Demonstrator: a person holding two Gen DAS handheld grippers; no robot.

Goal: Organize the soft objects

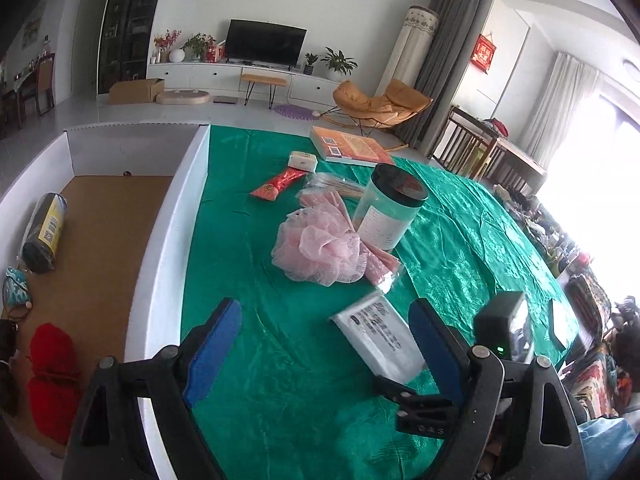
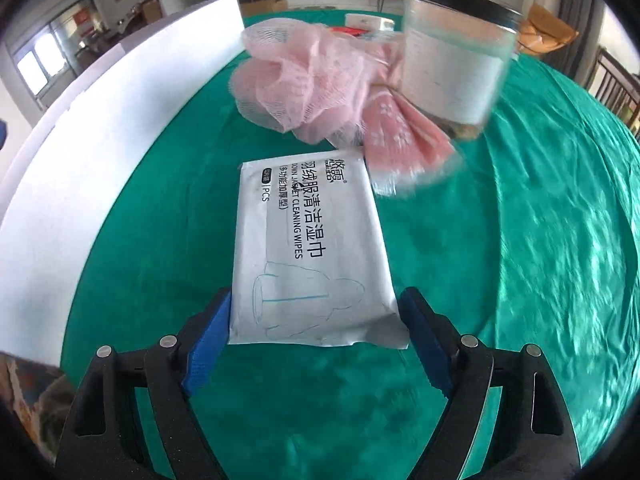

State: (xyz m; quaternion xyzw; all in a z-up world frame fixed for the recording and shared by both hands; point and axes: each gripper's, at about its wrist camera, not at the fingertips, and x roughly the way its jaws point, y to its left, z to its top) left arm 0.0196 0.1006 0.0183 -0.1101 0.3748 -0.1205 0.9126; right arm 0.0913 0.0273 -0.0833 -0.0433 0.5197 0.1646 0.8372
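A white pack of cleaning wipes (image 2: 308, 256) lies flat on the green cloth; it also shows in the left wrist view (image 1: 376, 332). My right gripper (image 2: 316, 332) is open, its blue fingers on either side of the pack's near end. A pink mesh bath pouf (image 2: 300, 76) lies beyond it, also in the left wrist view (image 1: 320, 244), over a pink packet (image 2: 404, 136). My left gripper (image 1: 324, 344) is open and empty above the cloth, next to the white box (image 1: 160, 248). The box holds a red soft thing (image 1: 52, 376), a rolled dark bundle (image 1: 42, 232) and a teal pouch (image 1: 16, 292).
A clear jar with a black lid (image 1: 390, 208) stands right of the pouf. A red packet (image 1: 278, 184), a small white box (image 1: 303, 160), a bag of sticks (image 1: 332, 188) and an orange book (image 1: 348, 146) lie farther back. The right gripper's body (image 1: 500, 328) shows at right.
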